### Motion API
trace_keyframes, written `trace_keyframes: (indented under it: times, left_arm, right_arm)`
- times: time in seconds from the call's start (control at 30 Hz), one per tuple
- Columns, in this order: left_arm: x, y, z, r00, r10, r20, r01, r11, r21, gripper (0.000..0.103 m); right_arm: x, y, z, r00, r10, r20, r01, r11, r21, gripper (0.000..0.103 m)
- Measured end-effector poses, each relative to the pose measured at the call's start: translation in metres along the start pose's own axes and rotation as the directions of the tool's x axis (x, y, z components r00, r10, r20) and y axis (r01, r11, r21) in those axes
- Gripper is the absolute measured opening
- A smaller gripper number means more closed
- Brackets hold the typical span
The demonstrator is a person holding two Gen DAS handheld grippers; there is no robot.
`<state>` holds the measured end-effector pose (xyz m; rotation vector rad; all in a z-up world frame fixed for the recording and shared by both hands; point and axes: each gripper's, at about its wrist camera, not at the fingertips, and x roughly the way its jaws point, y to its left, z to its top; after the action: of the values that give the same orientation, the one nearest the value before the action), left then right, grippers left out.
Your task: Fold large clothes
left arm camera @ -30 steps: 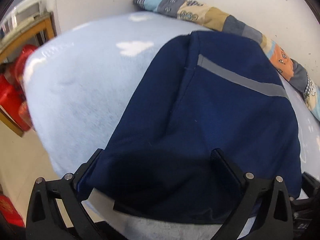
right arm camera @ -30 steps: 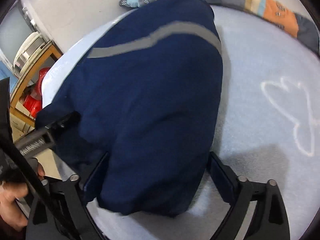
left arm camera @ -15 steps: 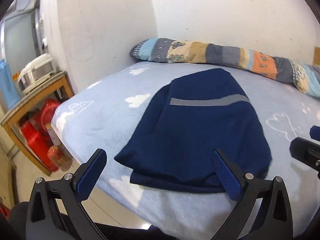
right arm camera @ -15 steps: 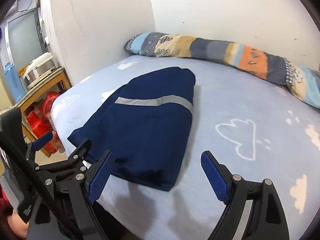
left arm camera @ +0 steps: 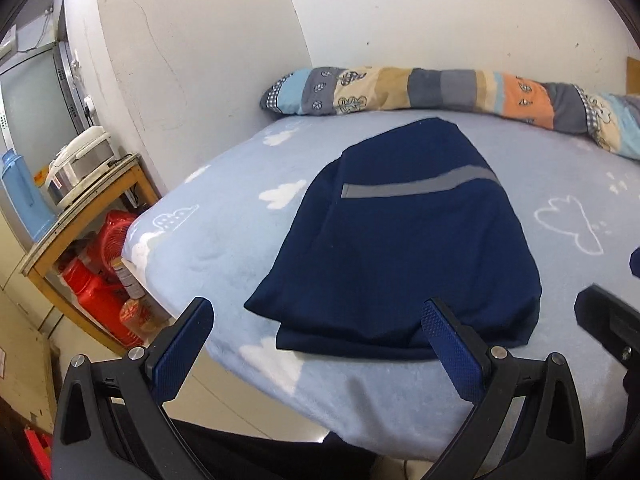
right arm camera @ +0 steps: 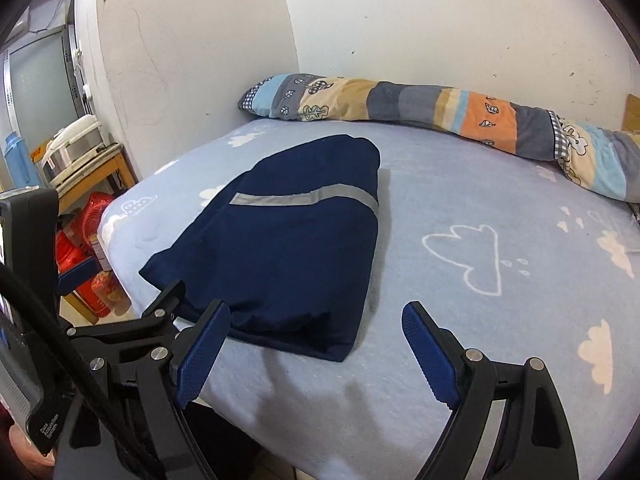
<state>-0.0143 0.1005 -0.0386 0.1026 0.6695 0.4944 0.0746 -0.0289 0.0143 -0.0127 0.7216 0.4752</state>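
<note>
A wide bed covered in a pale blue fleece sheet printed with white clouds (left arm camera: 224, 240) filled most of both views, pushed into the corner of two white plaster walls (right arm camera: 192, 52). Along the far wall lay a long patchwork bolster pillow in blue, grey, tan and orange panels (right arm camera: 420, 108).

On the bed, toward its near left edge, rested the folded navy-blue garment with a grey reflective stripe (left arm camera: 400, 248), a compact, thick rectangle several layers deep. Its long axis ran from the near edge of the bed away toward the pillow, with the stripe crossing it near the far end. By the look of it, the folding was complete or nearly so.

Beside the bed on the left stood a small wooden side stand (left arm camera: 92, 216) carrying a white rice cooker (left arm camera: 80, 160), with red plastic containers (left arm camera: 96, 280) beneath.

The left tongs (left arm camera: 316, 340) stood wide open and empty, held apart from the cloth, with the garment's near hem straight ahead of them. The right tongs (right arm camera: 316, 340) were likewise spread wide with nothing between the blue pads (right arm camera: 428, 344); the garment lay ahead and to their left, its near right corner closest. The left hand's tongs seemed the better centred on the bundle, so any further tidy-up would probably fall to them first.
</note>
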Motion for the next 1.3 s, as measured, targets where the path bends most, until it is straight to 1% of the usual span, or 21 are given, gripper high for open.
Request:
trace_keyframes:
  times: [0.07,0.13,0.27,0.43,0.57,0.7,0.77,0.9,1.07,1.3]
  left_arm:
    - [0.004,0.001,0.001,0.999,-0.028,-0.034,0.028,1.000,-0.012,0.103]
    - [0.010,0.003,0.001,0.998,-0.042,-0.052,0.040,0.999,-0.027,0.103]
    - [0.016,0.009,0.002,0.994,-0.089,-0.068,0.084,0.994,-0.067,0.103]
    - [0.025,0.013,-0.001,0.990,-0.109,-0.085,0.099,0.989,-0.106,0.103]
    - [0.026,0.014,0.000,0.991,-0.101,-0.085,0.091,0.989,-0.113,0.103]
    - [0.029,0.014,-0.001,0.989,-0.113,-0.099,0.100,0.987,-0.123,0.103]
    - [0.029,0.014,-0.001,0.990,-0.107,-0.097,0.094,0.988,-0.125,0.103]
    - [0.029,0.015,-0.001,0.988,-0.120,-0.099,0.106,0.985,-0.133,0.103]
    - [0.023,0.020,-0.002,0.992,-0.107,-0.066,0.097,0.985,-0.141,0.103]
    - [0.014,0.027,-0.005,0.998,-0.059,-0.015,0.055,0.985,-0.165,0.103]
  right_arm:
    - [0.000,0.001,0.000,1.000,0.001,-0.004,-0.001,1.000,-0.003,0.091]
    - [0.002,0.002,-0.001,1.000,-0.004,-0.011,0.004,1.000,-0.004,0.092]
    - [0.003,0.003,0.000,1.000,-0.002,-0.021,0.002,1.000,-0.005,0.092]
    - [0.007,0.008,-0.001,0.999,-0.010,-0.034,0.009,1.000,-0.022,0.092]
    - [0.011,0.011,-0.003,0.999,-0.008,-0.050,0.007,1.000,-0.030,0.092]
    - [0.013,0.012,-0.003,0.999,-0.014,-0.053,0.012,0.999,-0.032,0.092]
    - [0.014,0.012,-0.003,0.998,-0.016,-0.053,0.015,0.999,-0.030,0.092]
    - [0.015,0.013,-0.003,0.998,-0.021,-0.057,0.019,0.999,-0.039,0.092]
    - [0.015,0.016,-0.004,0.998,-0.026,-0.058,0.022,0.998,-0.054,0.092]
    - [0.013,0.018,-0.004,0.998,-0.033,-0.044,0.030,0.998,-0.063,0.092]
